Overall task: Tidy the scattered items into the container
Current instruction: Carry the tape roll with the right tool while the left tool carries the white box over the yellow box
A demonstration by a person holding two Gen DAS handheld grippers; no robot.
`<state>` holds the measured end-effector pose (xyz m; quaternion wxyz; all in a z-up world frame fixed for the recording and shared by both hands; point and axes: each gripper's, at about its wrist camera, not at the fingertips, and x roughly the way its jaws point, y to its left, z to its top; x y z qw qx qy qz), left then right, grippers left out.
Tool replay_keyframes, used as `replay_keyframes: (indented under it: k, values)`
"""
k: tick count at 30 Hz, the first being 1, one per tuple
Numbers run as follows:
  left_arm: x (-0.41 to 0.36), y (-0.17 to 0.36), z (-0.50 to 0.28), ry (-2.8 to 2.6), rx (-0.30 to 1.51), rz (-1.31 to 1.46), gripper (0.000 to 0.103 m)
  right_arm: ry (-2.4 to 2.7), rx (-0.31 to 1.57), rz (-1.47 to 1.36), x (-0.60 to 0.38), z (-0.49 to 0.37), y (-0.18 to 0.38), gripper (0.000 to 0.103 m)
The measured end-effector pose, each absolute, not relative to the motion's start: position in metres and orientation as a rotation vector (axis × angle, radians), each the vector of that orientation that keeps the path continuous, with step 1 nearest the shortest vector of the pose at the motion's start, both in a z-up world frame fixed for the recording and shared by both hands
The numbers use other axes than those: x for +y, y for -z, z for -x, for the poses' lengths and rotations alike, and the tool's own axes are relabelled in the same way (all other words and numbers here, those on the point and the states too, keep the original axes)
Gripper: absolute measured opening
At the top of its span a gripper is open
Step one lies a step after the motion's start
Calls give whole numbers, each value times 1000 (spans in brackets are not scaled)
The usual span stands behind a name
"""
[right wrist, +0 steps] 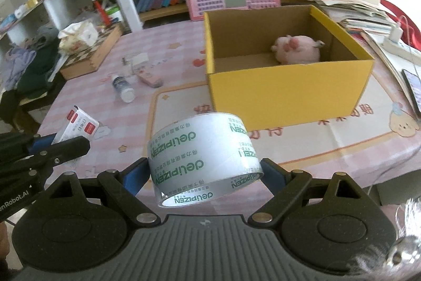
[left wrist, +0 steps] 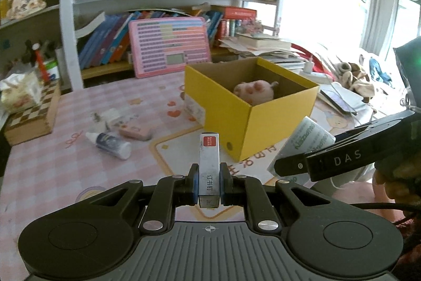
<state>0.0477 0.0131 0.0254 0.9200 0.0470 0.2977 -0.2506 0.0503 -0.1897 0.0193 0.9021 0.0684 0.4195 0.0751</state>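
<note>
Left wrist view: left gripper (left wrist: 209,182) at bottom centre, jaws clamped on a staple box (left wrist: 209,165), a slim grey pack with a red label end, sticking up and forward from the pads. Just beyond it, centre right, the yellow box (left wrist: 273,117) sits open on the pink checked table (left wrist: 52,162); a pink plush (left wrist: 254,92) lies inside at the back. Left of centre on the table: a small bottle (left wrist: 111,144) on its side, a pink eraser (left wrist: 135,132) next to it, and a white clip-like item (left wrist: 105,117) behind, details blurred. Right gripper comes in from the right edge, holding the tape roll (left wrist: 305,141) near the box's lower right corner.

Right wrist view: right gripper (right wrist: 206,173) at bottom centre, jaws wide and pressed on a clear tape roll (right wrist: 205,157) with green print, roll tilted, one pad on each side. Yellow box (right wrist: 286,86) upper right, plush (right wrist: 297,49) in its far right corner. Left gripper (right wrist: 56,140) at the left edge with the staple box (right wrist: 79,124) in it. Bottle (right wrist: 122,88) and eraser (right wrist: 150,78) lie left of the box, apart from it. A chessboard box (right wrist: 90,57) with a tissue pack (right wrist: 76,36) on top sits upper left.
</note>
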Motion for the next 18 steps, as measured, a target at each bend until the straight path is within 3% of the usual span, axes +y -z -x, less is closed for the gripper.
replay_keyframes:
  k: [18]
  values:
    - [-62, -29, -79, 610, 629, -147, 13, -91, 898, -186, -266, -62, -15, 89]
